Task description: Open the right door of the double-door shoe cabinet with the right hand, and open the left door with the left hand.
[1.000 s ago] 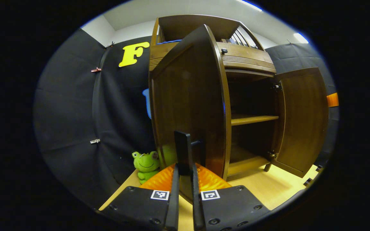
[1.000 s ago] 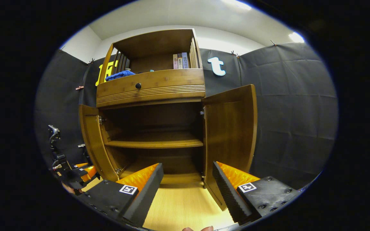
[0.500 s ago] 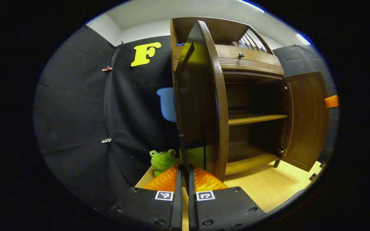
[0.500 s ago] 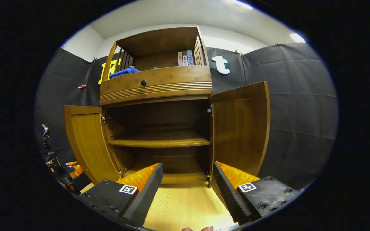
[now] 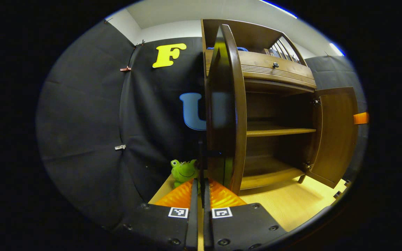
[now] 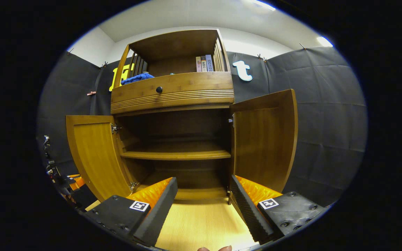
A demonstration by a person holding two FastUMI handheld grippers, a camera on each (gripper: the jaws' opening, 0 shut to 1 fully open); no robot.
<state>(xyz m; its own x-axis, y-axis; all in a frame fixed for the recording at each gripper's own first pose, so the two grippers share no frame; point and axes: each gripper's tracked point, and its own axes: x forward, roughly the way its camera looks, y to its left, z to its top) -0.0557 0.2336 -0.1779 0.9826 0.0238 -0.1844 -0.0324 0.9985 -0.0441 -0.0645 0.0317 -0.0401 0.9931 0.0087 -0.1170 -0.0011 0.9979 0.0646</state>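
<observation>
The wooden shoe cabinet (image 6: 173, 94) stands with both doors swung out. In the left gripper view the left door (image 5: 226, 104) is seen nearly edge-on. My left gripper (image 5: 201, 184) is shut on that door's thin dark handle (image 5: 200, 153), which rises from between its fingers. The right door (image 5: 337, 132) hangs open beyond it. In the right gripper view my right gripper (image 6: 201, 205) is open and holds nothing, in front of the cabinet's lower bay. The right door (image 6: 265, 139) stands just right of it, untouched. The left door (image 6: 92, 153) is at the left, with the left gripper (image 6: 65, 181) low beside it.
A green frog plush (image 5: 183, 170) sits on the light wooden floor (image 6: 201, 223) by the cabinet's left side. Inside is one bare shelf (image 6: 176, 155). Above are a drawer with a dark knob (image 6: 159, 90), a blue cloth (image 6: 136, 78) and some books (image 6: 204, 63).
The left door has swung farther outward with my left gripper on its handle, from angled to nearly edge-on. The right gripper has stayed open and has hardly moved.
</observation>
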